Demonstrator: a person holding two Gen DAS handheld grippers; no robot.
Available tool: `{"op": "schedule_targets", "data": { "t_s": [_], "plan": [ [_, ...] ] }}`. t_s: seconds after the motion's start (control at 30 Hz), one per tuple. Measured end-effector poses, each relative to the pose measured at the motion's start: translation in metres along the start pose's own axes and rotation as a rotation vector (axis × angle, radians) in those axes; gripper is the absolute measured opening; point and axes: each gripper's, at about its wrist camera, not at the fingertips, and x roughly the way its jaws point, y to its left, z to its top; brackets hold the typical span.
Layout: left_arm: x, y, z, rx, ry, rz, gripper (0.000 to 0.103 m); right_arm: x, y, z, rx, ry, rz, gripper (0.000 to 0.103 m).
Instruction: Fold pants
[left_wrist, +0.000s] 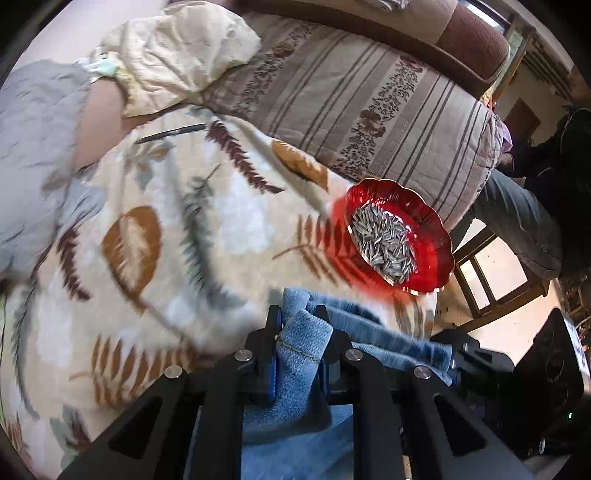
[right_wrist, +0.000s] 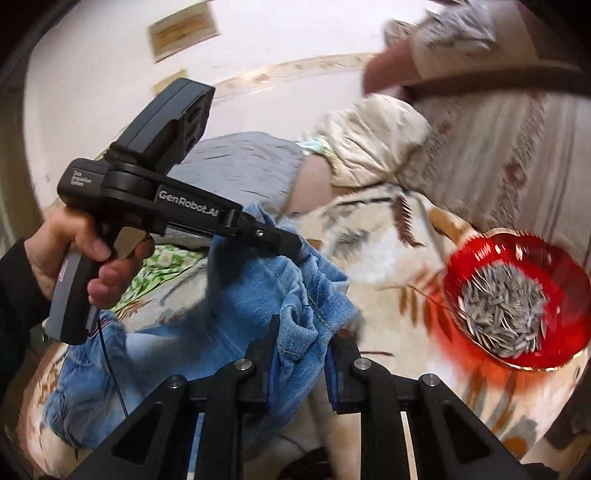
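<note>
leaf-print blanket (left_wrist: 155, 236) under everything. blue pants (right_wrist: 236, 302) lifted off it, bunched at 6 o'clock in both views. red seed dish (left_wrist: 400, 236) at 3 o'clock. left gripper (left_wrist: 299, 328) and right gripper (right_wrist: 301, 341) each clamp denim. only right view shows the hand (right_wrist: 74, 243).

Both fisheye views are brightly lit by soft daylight, possibly from the window (left_wrist: 491, 273) at the left wrist view's right edge. Black vignetting rings each frame and straight lines bow near the edges. Motion blur smears the leaf-print blanket (left_wrist: 155, 236) and red dish (right_wrist: 517, 299). A red glow tints fabric beside the dish.
</note>
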Motion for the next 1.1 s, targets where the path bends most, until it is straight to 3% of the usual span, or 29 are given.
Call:
{"op": "schedule_targets", "data": {
  "t_s": [0.1,0.17,0.27,0.3,0.33,0.37,0.4,0.47,0.7,0.77,1.1],
  "plan": [
    [-0.007,0.004,-0.01,-0.007,-0.01,0.019,0.027,0.002,0.006,0.0,0.004,0.014,0.003,0.021],
    [-0.005,0.004,-0.013,-0.019,-0.008,0.042,0.045,0.007,0.001,0.0,0.027,0.035,-0.013,0.021],
    [0.003,0.006,-0.015,-0.042,0.013,0.073,0.082,0.02,-0.016,-0.003,0.068,0.113,-0.044,0.025],
    [0.007,0.006,-0.016,-0.052,0.016,0.099,0.085,0.023,-0.024,-0.004,0.09,0.143,-0.056,0.029],
    [0.008,0.007,-0.018,-0.057,0.018,0.121,0.085,0.027,-0.032,-0.005,0.113,0.175,-0.065,0.033],
    [0.01,0.008,-0.021,-0.064,0.024,0.147,0.085,0.029,-0.039,-0.007,0.134,0.194,-0.064,0.049],
    [0.009,0.009,-0.023,-0.074,0.025,0.16,0.085,0.029,-0.044,-0.006,0.144,0.199,-0.066,0.072],
    [0.003,0.012,-0.031,-0.099,0.02,0.176,0.087,0.02,-0.05,-0.003,0.149,0.165,-0.087,0.084],
    [-0.067,0.029,-0.079,-0.211,-0.068,0.269,0.089,-0.011,-0.041,0.012,0.086,0.096,-0.09,0.096],
    [-0.091,0.038,-0.094,-0.257,-0.1,0.3,0.095,-0.015,-0.034,0.013,0.053,0.087,-0.081,0.096],
    [-0.172,0.06,-0.173,-0.421,-0.232,0.376,0.096,-0.016,0.019,0.008,-0.125,0.103,0.032,0.096]
  ]
}}
